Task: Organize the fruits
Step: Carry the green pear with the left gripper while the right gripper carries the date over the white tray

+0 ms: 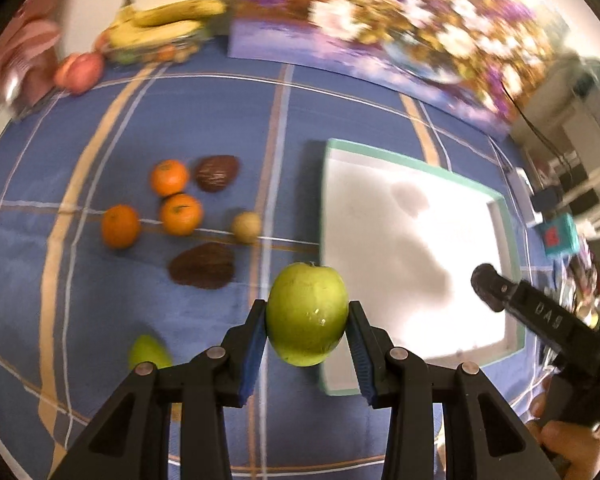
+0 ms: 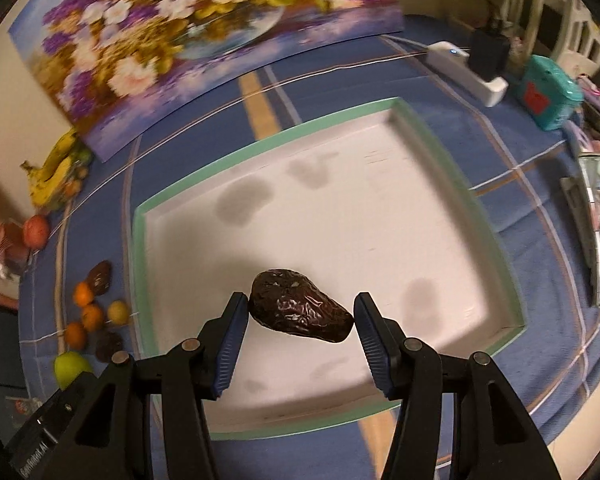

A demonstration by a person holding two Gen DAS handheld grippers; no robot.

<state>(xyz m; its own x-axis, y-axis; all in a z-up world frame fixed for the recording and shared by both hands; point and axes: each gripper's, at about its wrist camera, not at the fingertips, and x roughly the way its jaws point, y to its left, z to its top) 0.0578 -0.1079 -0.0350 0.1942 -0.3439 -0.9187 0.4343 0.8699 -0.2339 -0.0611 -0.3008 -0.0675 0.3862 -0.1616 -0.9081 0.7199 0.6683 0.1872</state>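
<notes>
My left gripper [image 1: 307, 312] is shut on a green apple [image 1: 306, 320], held above the blue cloth just left of the white tray [image 1: 400, 220] with its teal rim. My right gripper [image 2: 300, 314] is shut on a dark wrinkled avocado [image 2: 296, 308], held over the near part of the tray [image 2: 340, 220], which has nothing in it. On the cloth left of the tray lie three oranges [image 1: 180, 214], two more avocados [image 1: 202, 266], a small yellowish fruit [image 1: 246, 226] and a second green apple [image 1: 148, 352]. The same cluster [image 2: 92, 316] shows in the right wrist view.
A flower painting [image 1: 380, 20] leans against the wall behind the tray. Bananas [image 1: 164, 24] and a reddish fruit [image 1: 80, 72] sit at the back left. A teal box [image 2: 548, 96] and a white power strip [image 2: 464, 68] lie beyond the tray's right side. A hand [image 1: 560, 440] grips the right tool.
</notes>
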